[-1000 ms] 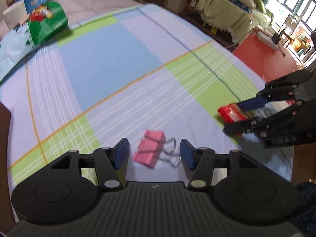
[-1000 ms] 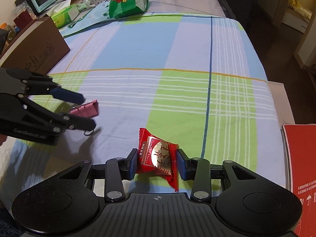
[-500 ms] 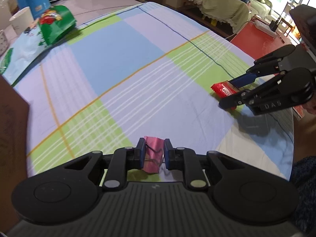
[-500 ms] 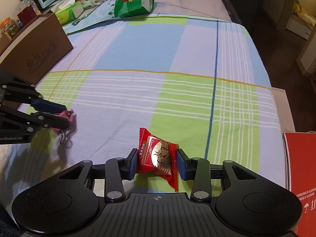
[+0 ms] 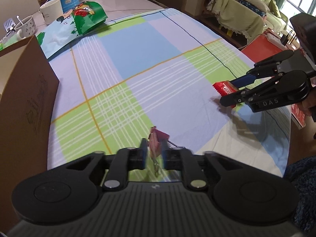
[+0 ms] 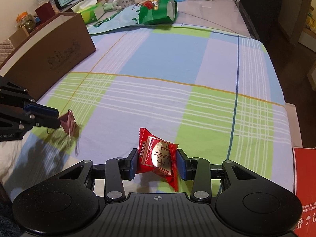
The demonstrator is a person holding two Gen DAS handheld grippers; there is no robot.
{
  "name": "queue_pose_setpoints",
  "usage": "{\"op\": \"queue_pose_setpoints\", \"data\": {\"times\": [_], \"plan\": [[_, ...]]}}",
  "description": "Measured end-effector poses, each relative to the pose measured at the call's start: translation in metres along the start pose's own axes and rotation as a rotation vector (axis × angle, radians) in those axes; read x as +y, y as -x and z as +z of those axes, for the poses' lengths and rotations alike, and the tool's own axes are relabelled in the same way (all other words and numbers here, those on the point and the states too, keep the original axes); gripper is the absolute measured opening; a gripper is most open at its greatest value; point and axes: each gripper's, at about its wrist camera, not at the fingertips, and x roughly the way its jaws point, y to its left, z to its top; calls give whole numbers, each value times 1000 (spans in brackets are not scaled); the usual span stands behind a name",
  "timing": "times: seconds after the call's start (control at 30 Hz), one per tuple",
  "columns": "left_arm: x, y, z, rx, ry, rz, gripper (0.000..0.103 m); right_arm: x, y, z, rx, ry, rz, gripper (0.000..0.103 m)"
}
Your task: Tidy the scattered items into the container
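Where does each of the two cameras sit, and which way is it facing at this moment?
Left wrist: on the left gripper, looking along its fingers across the checked cloth; pink binder clips clamped.
Right wrist: on the right gripper, facing the brown box; red candy packet clamped.
Shared: each view shows the other gripper, the cloth, the box and the green bag.

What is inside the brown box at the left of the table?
From the right wrist view the brown box shows only its pale inner rim; its outer wall hides the interior. The left wrist view shows only its outer side. Contents cannot be seen.
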Motion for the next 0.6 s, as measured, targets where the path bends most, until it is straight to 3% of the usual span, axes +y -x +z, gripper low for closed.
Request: {"op": "queue_pose_setpoints", "data": {"times": [0.1,0.23,0.6], "plan": [[-3,-5,-1,18,-16,6,27,-2,2,-3,2,-12,-2,39],[-11,-7,3,15,-38,-13,49,-8,3,-4,1,-34,-9,39],[-21,-32,5,50,-113,-34,58,-16,0,-4,15,-54,-8,40]]}}
